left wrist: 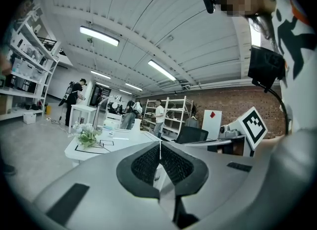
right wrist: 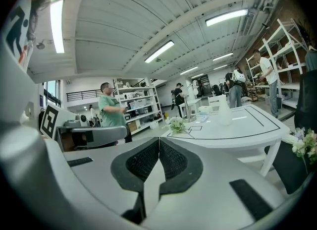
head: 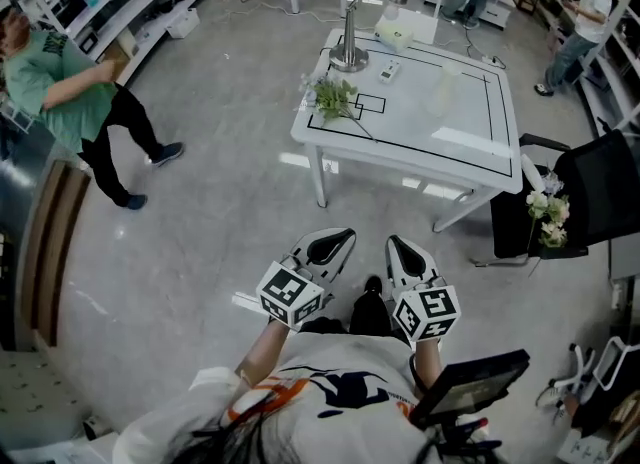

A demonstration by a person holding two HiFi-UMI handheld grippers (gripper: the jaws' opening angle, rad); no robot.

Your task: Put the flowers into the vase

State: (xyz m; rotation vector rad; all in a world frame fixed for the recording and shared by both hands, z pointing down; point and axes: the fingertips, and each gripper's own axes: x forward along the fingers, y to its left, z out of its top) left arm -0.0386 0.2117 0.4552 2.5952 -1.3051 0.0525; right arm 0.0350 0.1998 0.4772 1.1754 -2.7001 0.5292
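Note:
A bunch of white flowers with green leaves (head: 334, 98) lies at the left edge of the white table (head: 470, 142); it also shows as flowers (left wrist: 88, 136) and flowers (right wrist: 177, 124) in the gripper views. A translucent vase (head: 441, 91) stands upright at mid table, seen as the vase (right wrist: 224, 112) too. Both grippers are held close to the person's body, well short of the table. My left gripper (head: 341, 236) (left wrist: 160, 144) is shut with nothing between its pads. My right gripper (head: 394, 243) (right wrist: 159, 140) is shut and empty as well.
A desk lamp (head: 350, 42) and small white items stand at the table's far side. A black chair (head: 600, 192) at the right holds another flower bunch (head: 547, 214). A person in a green shirt (head: 60, 87) stands at the left by shelves; others are at the back.

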